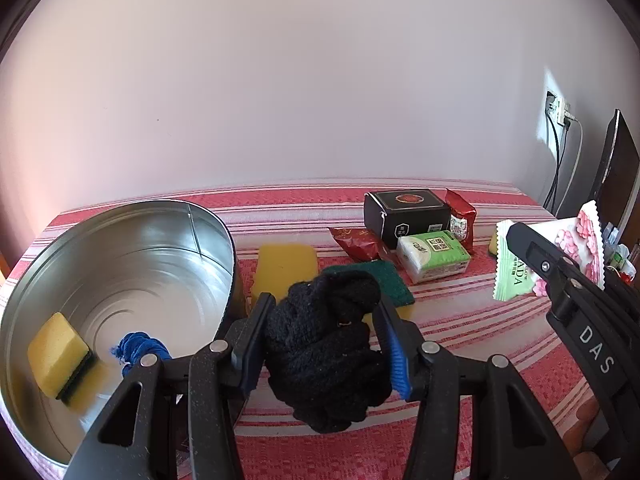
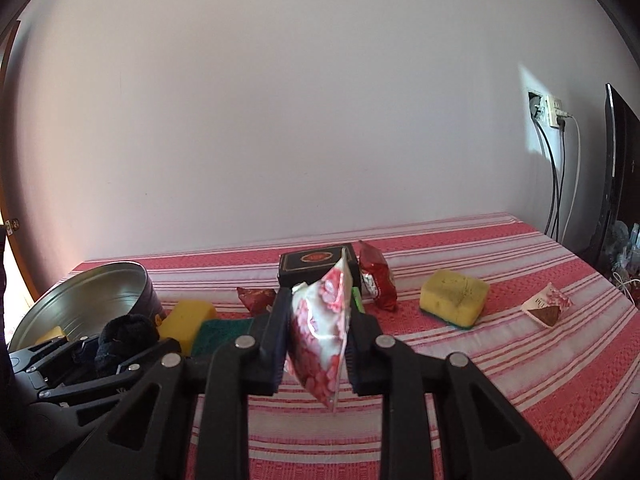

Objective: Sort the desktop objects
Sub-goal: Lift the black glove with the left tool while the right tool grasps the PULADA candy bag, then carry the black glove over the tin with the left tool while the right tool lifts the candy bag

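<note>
Over striped cloth (image 2: 460, 360), snack packet (image 2: 320, 336) between right tongs (image 2: 318, 344).

"DAS" on the right gripper (image 1: 516, 236) — "ADA" on its green-and-pink packet (image 1: 516, 276).

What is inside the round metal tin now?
Inside the metal tin lie a yellow sponge and a blue knitted item. The left gripper covers the tin's near part.
</note>
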Demonstrator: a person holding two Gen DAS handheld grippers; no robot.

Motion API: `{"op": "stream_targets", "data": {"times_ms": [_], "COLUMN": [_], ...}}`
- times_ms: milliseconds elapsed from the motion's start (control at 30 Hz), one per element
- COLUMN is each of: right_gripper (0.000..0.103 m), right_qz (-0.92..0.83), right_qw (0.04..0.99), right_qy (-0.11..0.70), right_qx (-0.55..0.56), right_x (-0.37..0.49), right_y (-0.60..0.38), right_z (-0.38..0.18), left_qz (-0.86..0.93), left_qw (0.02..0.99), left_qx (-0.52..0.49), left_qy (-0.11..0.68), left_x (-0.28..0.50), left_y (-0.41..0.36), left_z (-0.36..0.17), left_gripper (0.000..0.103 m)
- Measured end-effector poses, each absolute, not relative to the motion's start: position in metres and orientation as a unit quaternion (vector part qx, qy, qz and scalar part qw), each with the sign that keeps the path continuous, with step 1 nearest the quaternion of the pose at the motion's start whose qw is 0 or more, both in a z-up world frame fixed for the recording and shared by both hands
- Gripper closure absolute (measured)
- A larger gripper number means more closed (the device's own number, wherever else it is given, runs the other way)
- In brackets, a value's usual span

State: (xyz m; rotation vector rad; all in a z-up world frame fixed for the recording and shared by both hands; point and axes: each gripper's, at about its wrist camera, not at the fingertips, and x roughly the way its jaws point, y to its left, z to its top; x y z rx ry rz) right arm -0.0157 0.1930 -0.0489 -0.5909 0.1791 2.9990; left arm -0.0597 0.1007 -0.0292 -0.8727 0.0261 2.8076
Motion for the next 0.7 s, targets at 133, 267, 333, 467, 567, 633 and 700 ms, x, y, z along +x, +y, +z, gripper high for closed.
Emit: {"op": "stream_targets", "data": {"times_ms": [133,267,333,467,567,633,700], "right_gripper": [0.079,0.079,0.079,0.079,0.079,0.079,0.079], "right_qz": [0.977,0.975,0.972,0.971,0.971,0.973,0.974], "right_qw": [0.033,0.025,0.015,-0.005,-0.027,-0.039,-0.051], "right_qy": [0.069,0.095,0.106,0.106,0.108,0.100,0.093], "right_qx": [-0.201,-0.201,-0.207,-0.215,-0.210,-0.205,-0.200], "right_x": [-0.012,-0.001,0.004,0.011,0.013,0.014,0.014], "right_y": [0.193,0.191,0.187,0.173,0.161,0.148,0.134], "right_z": [-0.053,-0.054,-0.055,-0.055,-0.045,-0.038,-0.032], "left_qz": [0.950,0.952,0.951,0.950,0.955,0.959,0.963], "left_qw": [0.110,0.124,0.127,0.128,0.118,0.106,0.094], "left_qx": [-0.292,-0.281,-0.283,-0.285,-0.273,-0.263,-0.253], "left_qy": [0.005,0.001,-0.002,-0.017,-0.019,-0.020,-0.022], "left_x": [-0.057,-0.050,-0.046,-0.035,-0.026,-0.022,-0.019], "left_y": [0.099,0.097,0.094,0.077,0.062,0.052,0.040], "left_z": [-0.029,-0.026,-0.027,-0.024,-0.016,-0.009,-0.002], "left_gripper": [0.050,0.050,0.050,0.050,0.050,0.050,0.050]}}
